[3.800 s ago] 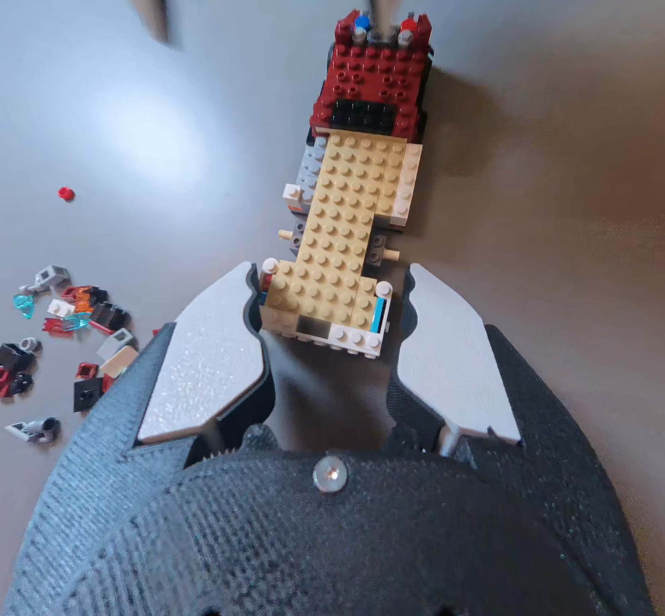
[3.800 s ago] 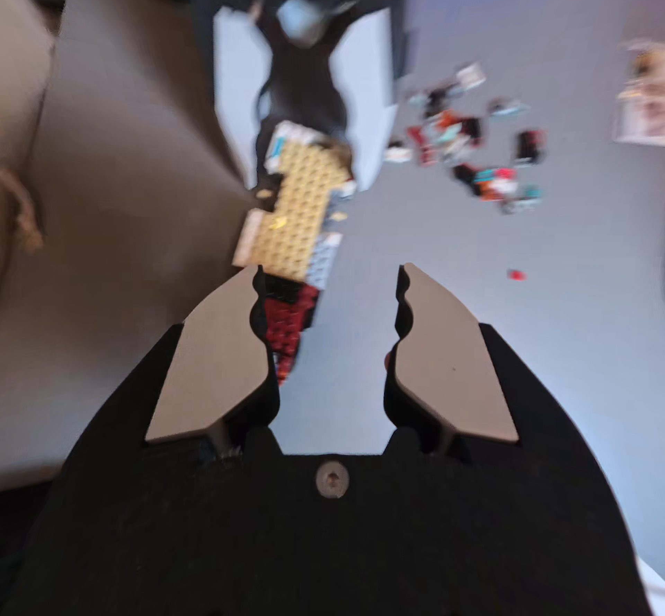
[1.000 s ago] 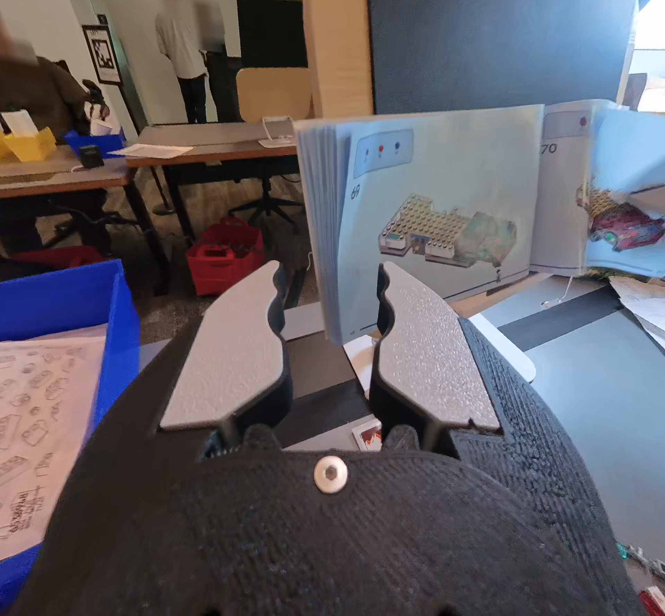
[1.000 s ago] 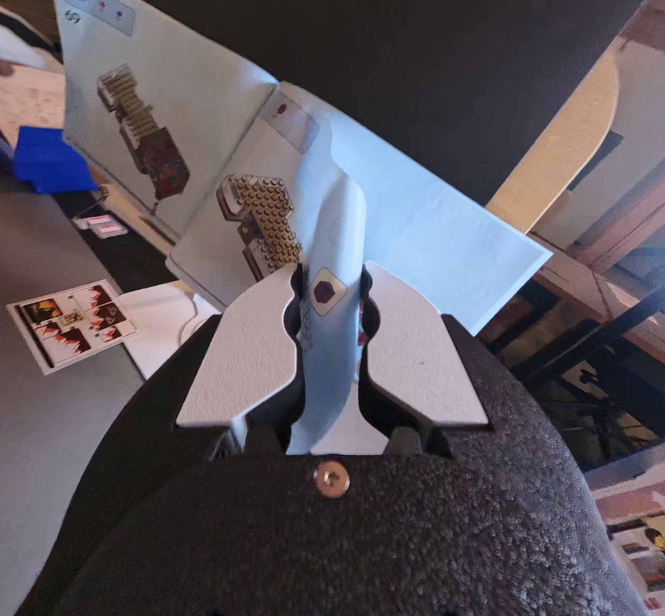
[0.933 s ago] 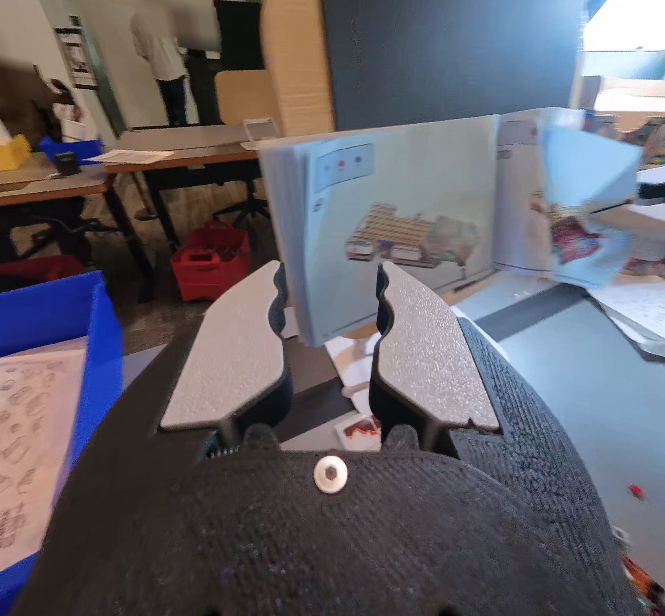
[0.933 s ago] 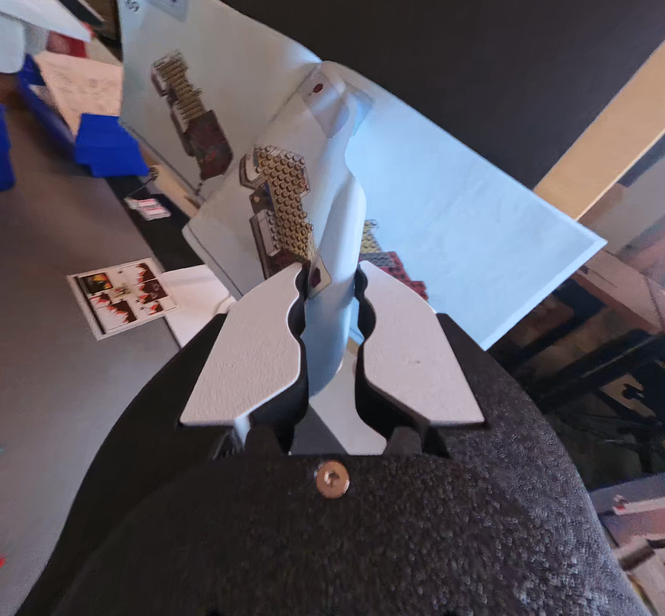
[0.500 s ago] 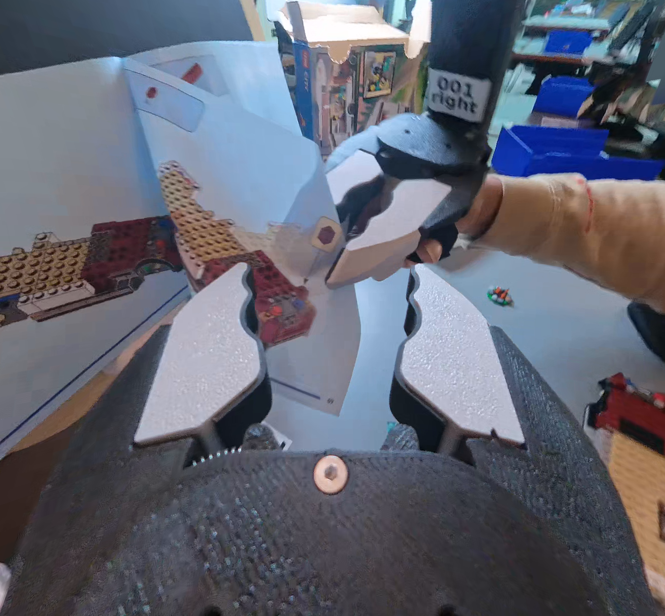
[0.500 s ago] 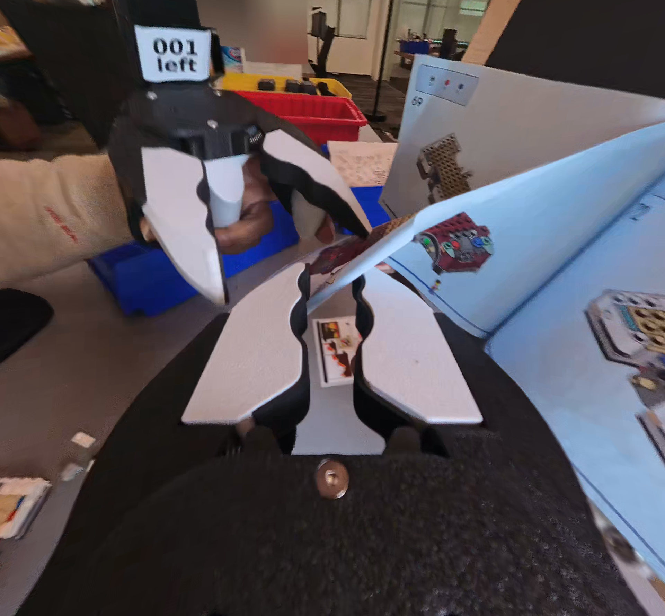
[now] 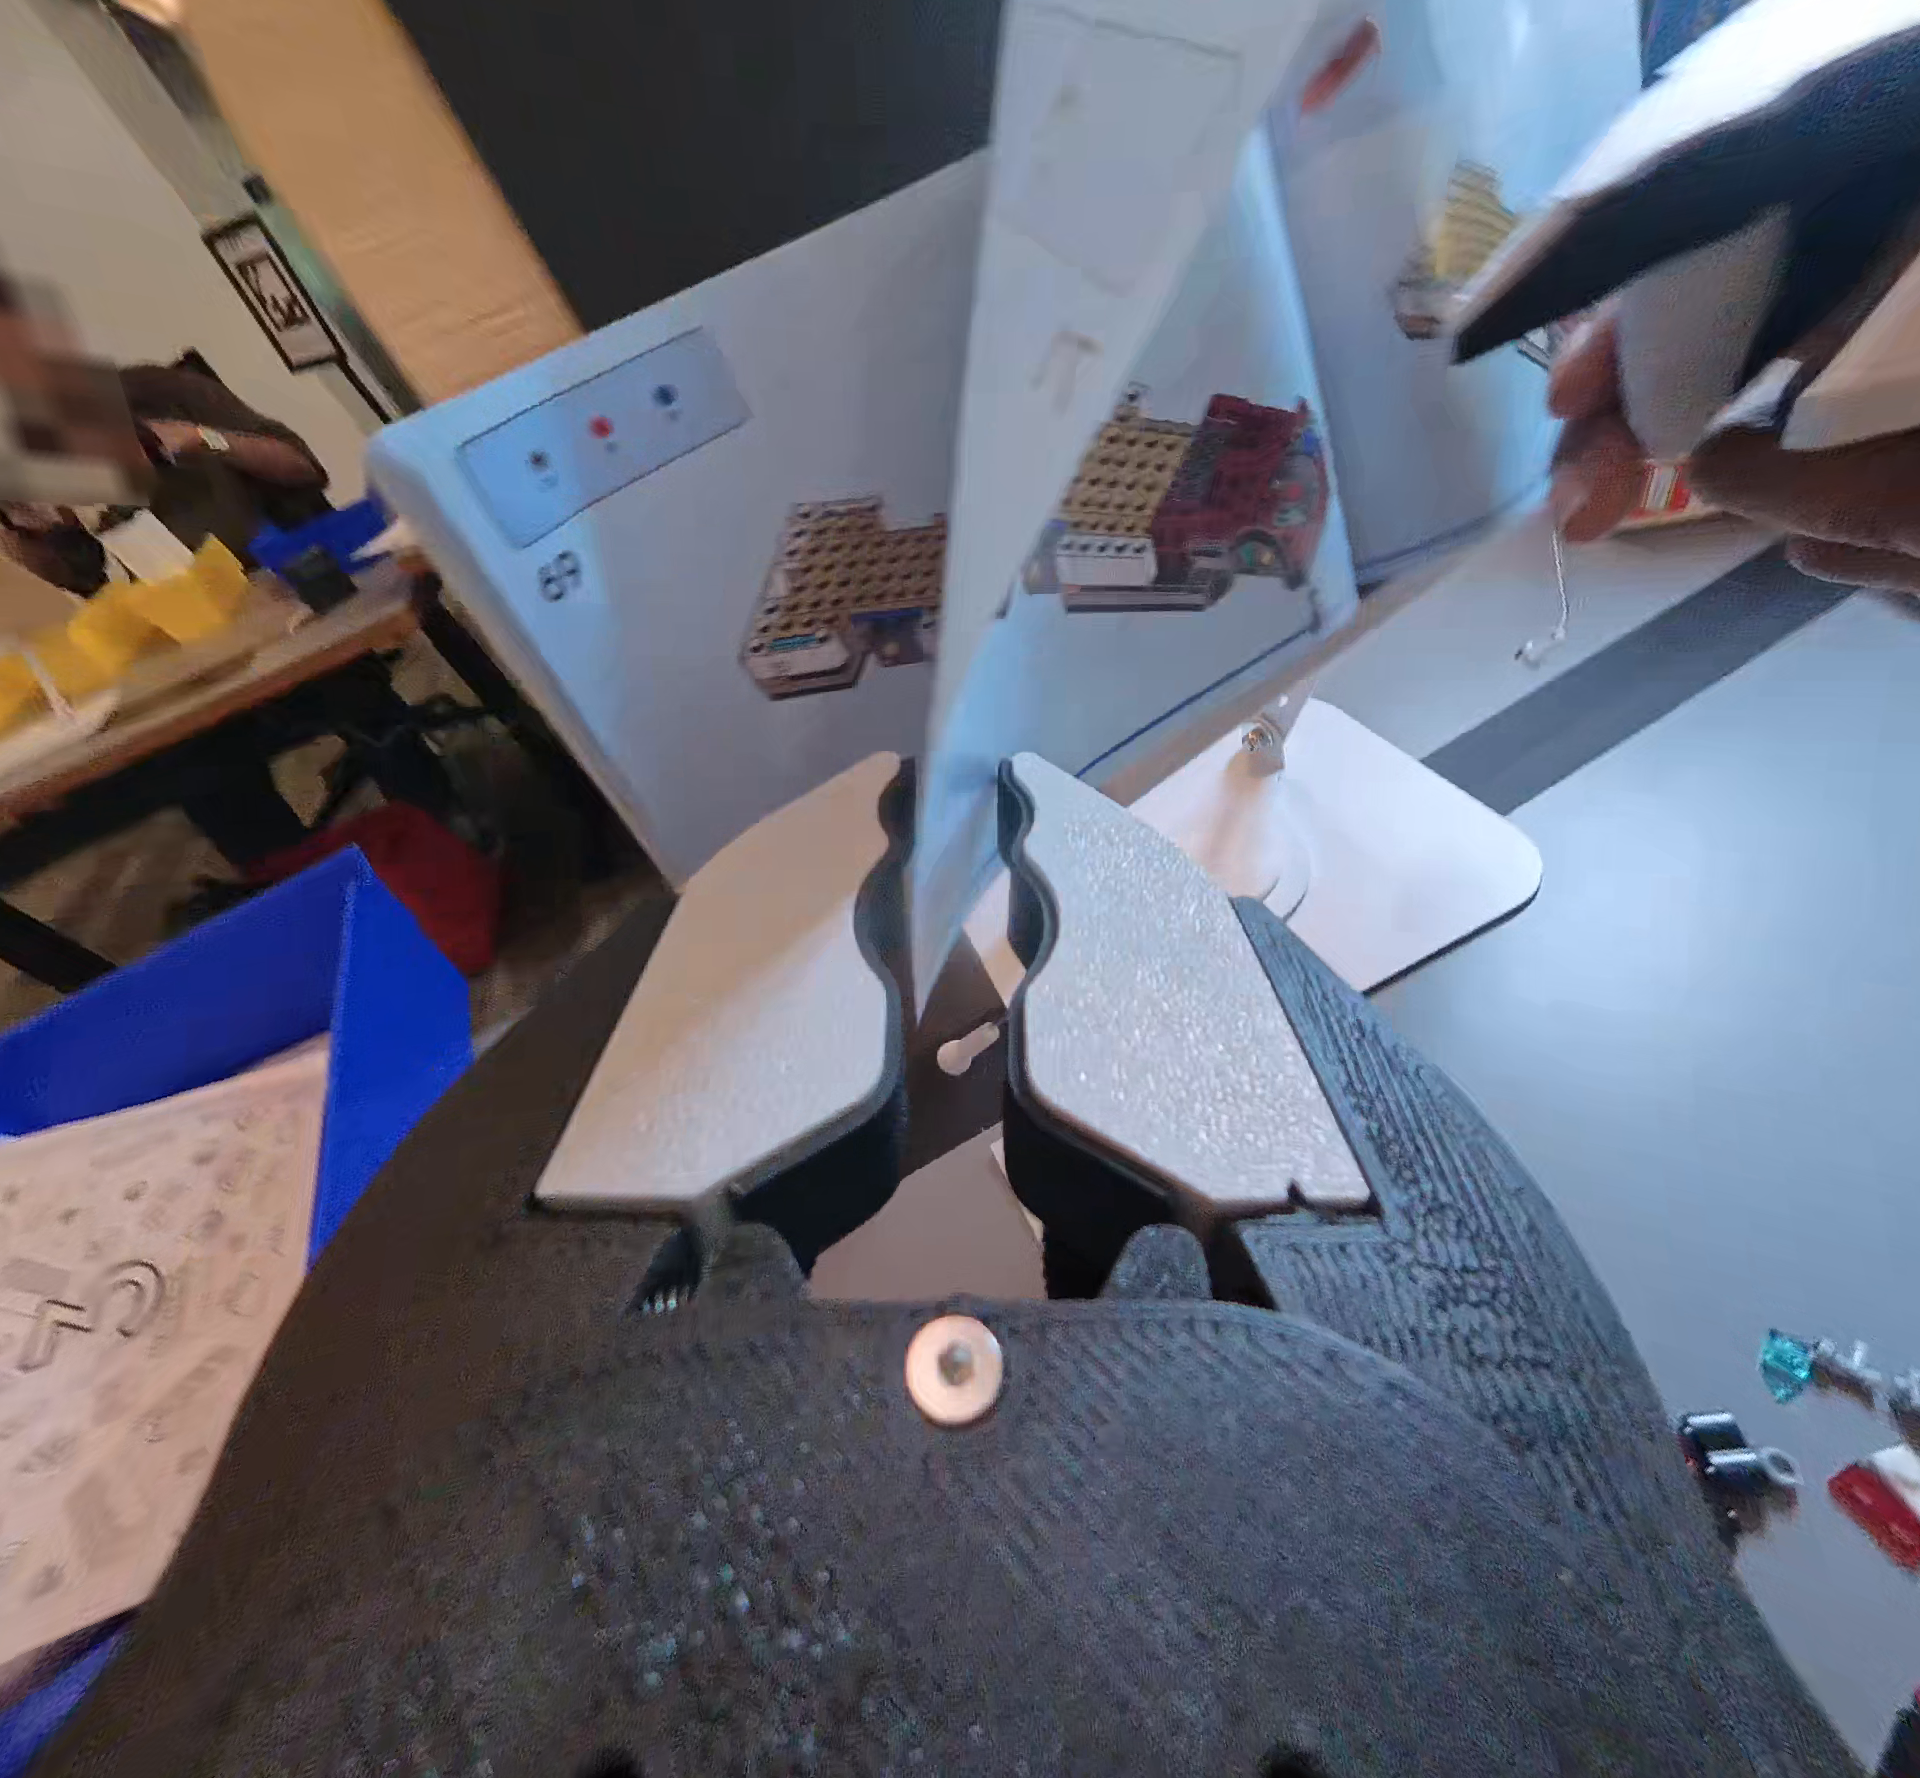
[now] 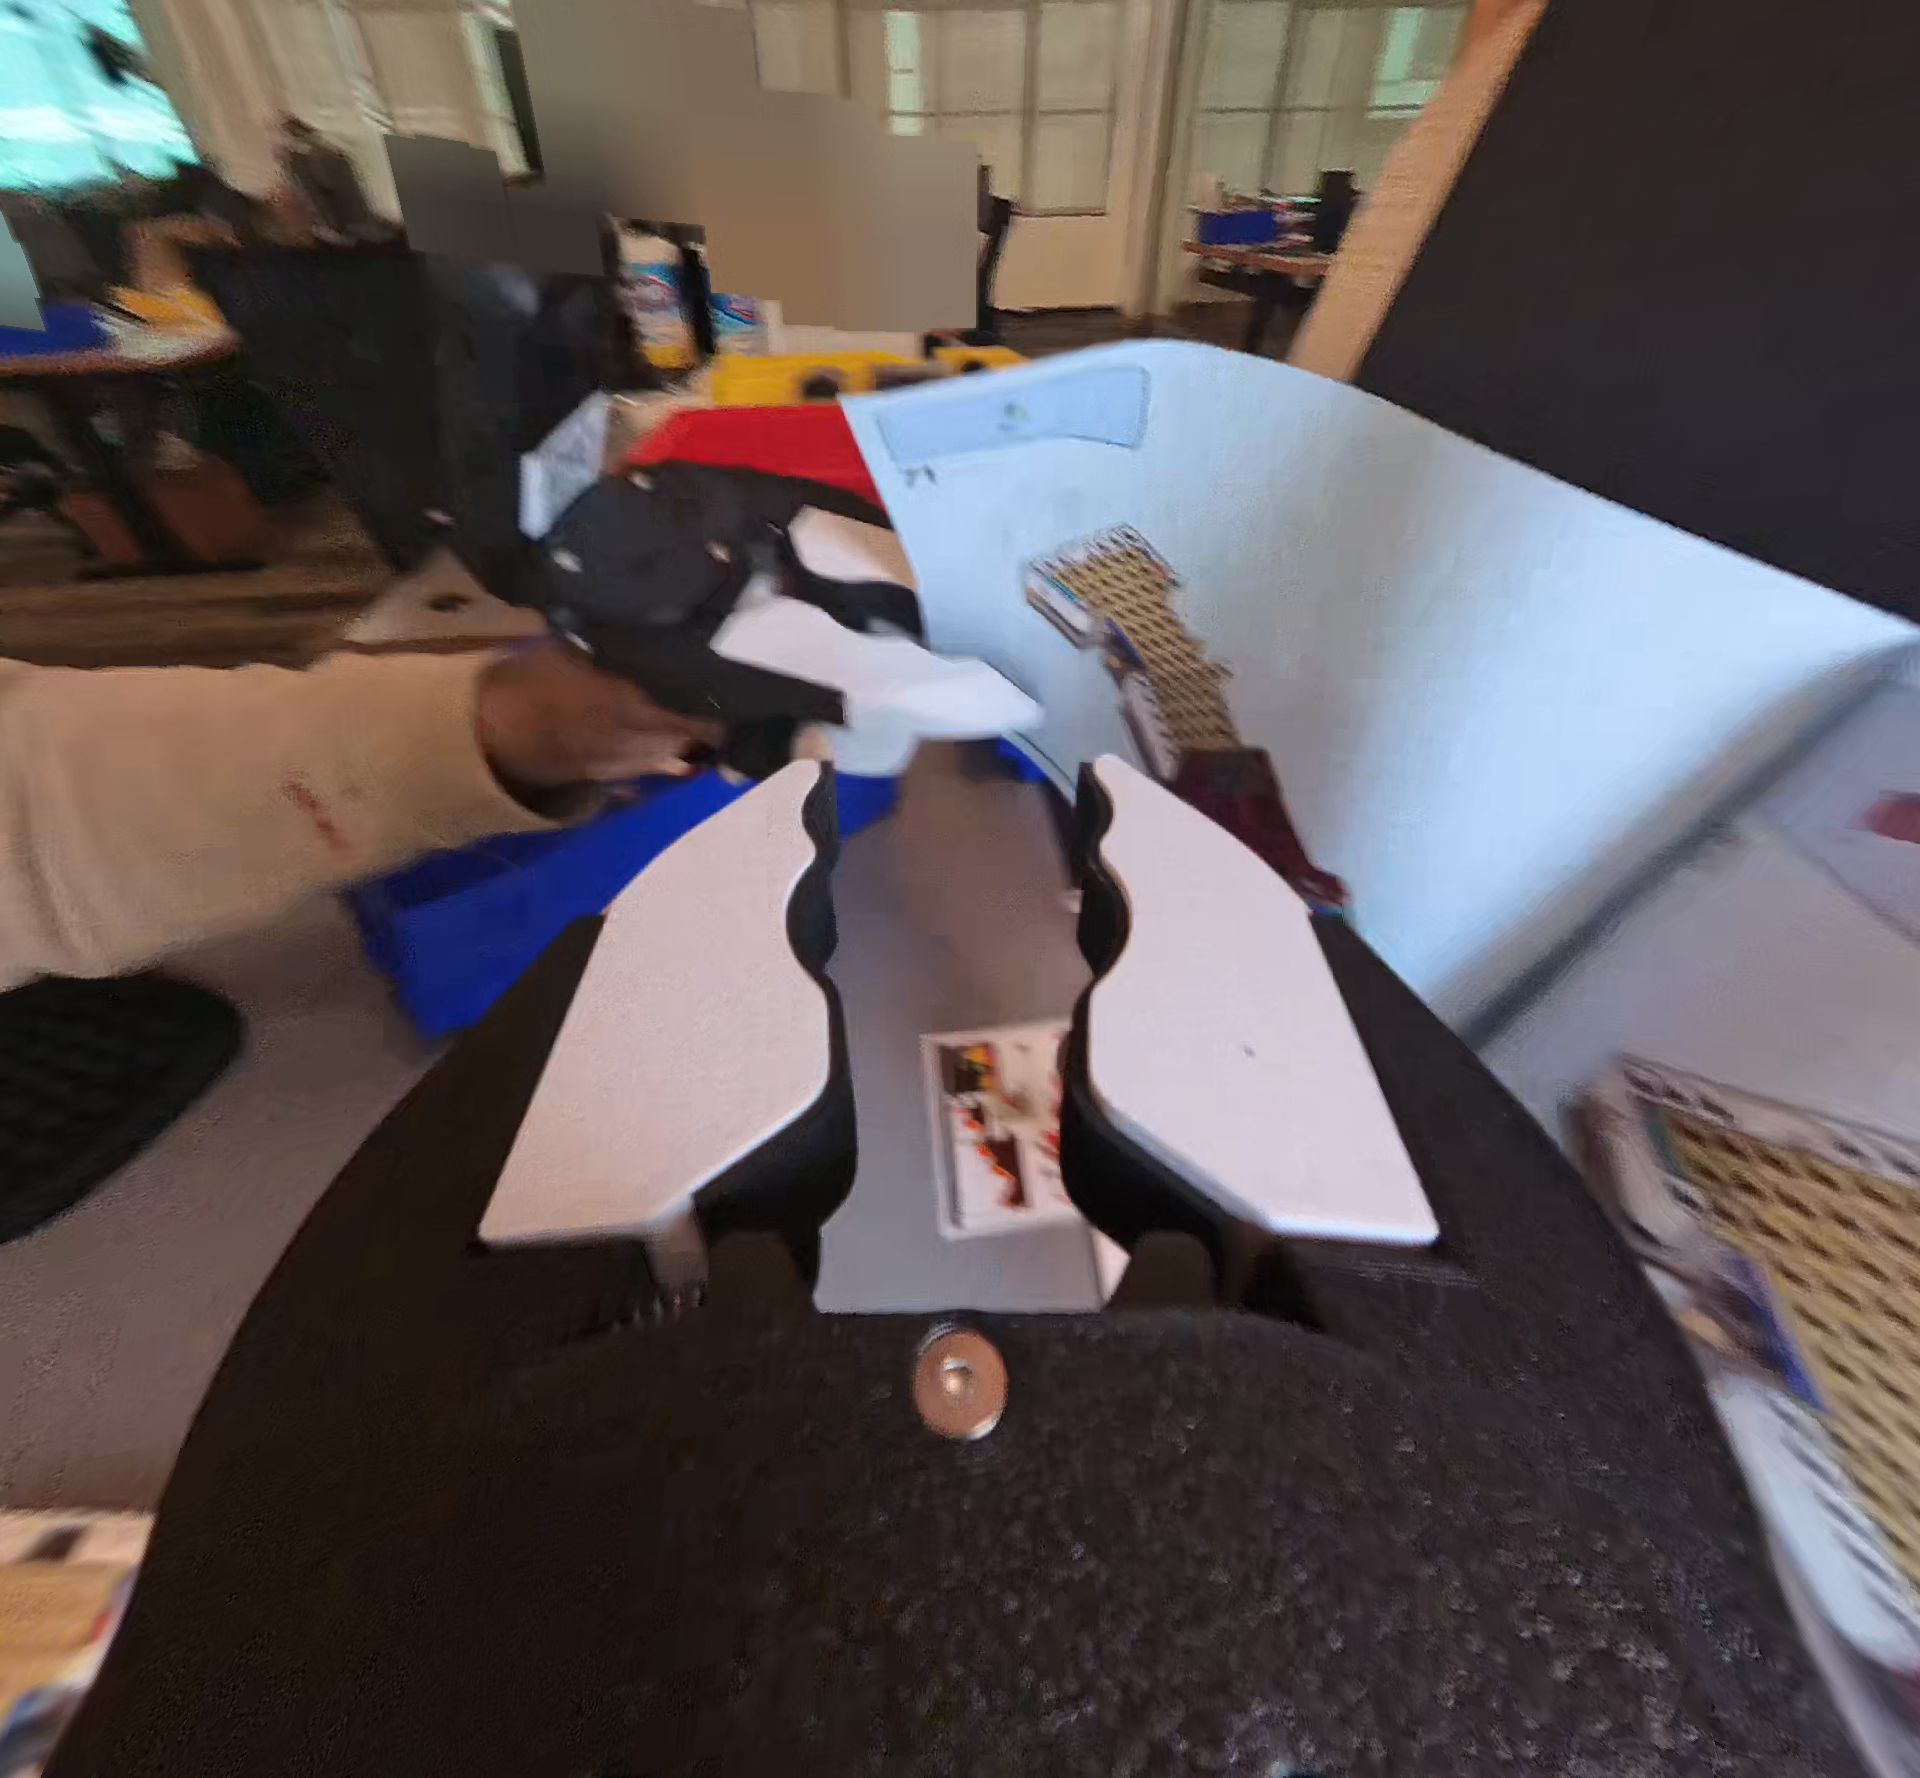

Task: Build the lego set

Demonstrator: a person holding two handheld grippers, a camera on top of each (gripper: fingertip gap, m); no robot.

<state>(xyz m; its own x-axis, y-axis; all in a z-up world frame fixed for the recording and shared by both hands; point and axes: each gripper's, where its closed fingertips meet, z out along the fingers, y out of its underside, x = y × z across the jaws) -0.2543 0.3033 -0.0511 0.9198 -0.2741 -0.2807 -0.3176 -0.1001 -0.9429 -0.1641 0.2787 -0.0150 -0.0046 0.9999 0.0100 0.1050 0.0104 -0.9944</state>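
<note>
An instruction booklet (image 9: 727, 502) stands open on a white stand (image 9: 1382, 855). One light blue page (image 9: 1122, 378) is lifted upright, and its lower edge runs down between the fingers of my left gripper (image 9: 954, 772). The jaws are narrow around the page. It lies by the left pad, and a dark gap shows beside the right pad. My right gripper (image 10: 956, 783) is open with nothing between its fingers, just left of the same page (image 10: 1455, 689). It also shows at the upper right of the left wrist view (image 9: 1621, 346). The left gripper (image 10: 883, 679) shows blurred at the page's lower corner.
A blue bin (image 9: 208, 1001) holding a printed sheet (image 9: 125, 1313) stands at the left. A sticker sheet (image 10: 997, 1136) lies on the grey table under the right gripper. Small loose bricks (image 9: 1787, 1458) lie at the right. A person's sleeve (image 10: 208, 793) reaches in from the left. The gap from one gripper's tips to the other's is roughly 10 cm.
The right gripper held the page half a second ago; it has let go and opened. The left jaws, wide then, have narrowed around the page, which has swung upright.
</note>
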